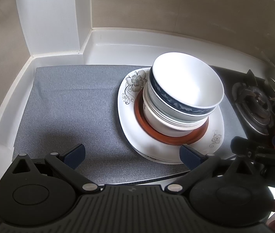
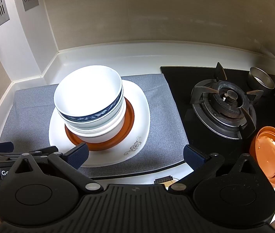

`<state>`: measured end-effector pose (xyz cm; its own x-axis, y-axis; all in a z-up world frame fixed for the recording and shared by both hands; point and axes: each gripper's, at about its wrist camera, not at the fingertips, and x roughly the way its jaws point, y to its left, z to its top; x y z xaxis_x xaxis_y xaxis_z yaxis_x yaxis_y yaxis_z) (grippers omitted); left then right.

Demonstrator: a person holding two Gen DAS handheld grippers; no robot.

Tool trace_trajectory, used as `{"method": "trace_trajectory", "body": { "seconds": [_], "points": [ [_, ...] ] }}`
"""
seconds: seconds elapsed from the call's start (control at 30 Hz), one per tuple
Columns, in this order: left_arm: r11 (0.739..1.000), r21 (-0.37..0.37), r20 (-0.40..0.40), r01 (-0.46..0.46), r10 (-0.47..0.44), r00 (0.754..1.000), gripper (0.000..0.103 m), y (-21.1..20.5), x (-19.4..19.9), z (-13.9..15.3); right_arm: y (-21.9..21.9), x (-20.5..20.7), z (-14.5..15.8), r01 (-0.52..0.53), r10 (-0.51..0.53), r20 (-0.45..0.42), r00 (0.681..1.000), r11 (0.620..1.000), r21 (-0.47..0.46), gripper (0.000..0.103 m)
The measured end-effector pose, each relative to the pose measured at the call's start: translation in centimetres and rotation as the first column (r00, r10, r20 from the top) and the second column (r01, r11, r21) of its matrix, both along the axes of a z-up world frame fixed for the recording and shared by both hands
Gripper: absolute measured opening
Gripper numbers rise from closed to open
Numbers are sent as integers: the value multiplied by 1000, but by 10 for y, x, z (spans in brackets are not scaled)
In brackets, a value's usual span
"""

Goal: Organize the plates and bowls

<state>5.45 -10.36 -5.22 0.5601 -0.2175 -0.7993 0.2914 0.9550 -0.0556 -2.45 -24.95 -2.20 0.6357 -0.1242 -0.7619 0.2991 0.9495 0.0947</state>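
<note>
White bowls (image 1: 186,89) stand nested, mouths up, leaning slightly, on an orange plate (image 1: 173,136) atop a square flowered plate (image 1: 131,104) on the grey mat (image 1: 69,106) beside the stove (image 2: 223,106). The left gripper (image 1: 131,156) and right gripper (image 2: 135,155) both gape empty, near the plate's front edge.

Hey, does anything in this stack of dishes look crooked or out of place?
Yes. The top bowl with the blue patterned band sits tilted in the white bowls beneath it, not nested level. Also, one orange dish lies apart by the gas burner, away from the stack on the floral plate. Nothing looks spilled or broken.
</note>
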Motion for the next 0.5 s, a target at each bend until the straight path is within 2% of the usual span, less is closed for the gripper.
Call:
{"method": "trace_trajectory", "body": {
  "seconds": [0.5],
  "points": [
    [1000,12,7,5,-6,1000,103,2,1,0,0,2,-1,-5,5,-1,1000,1000,4,103]
  ]
}}
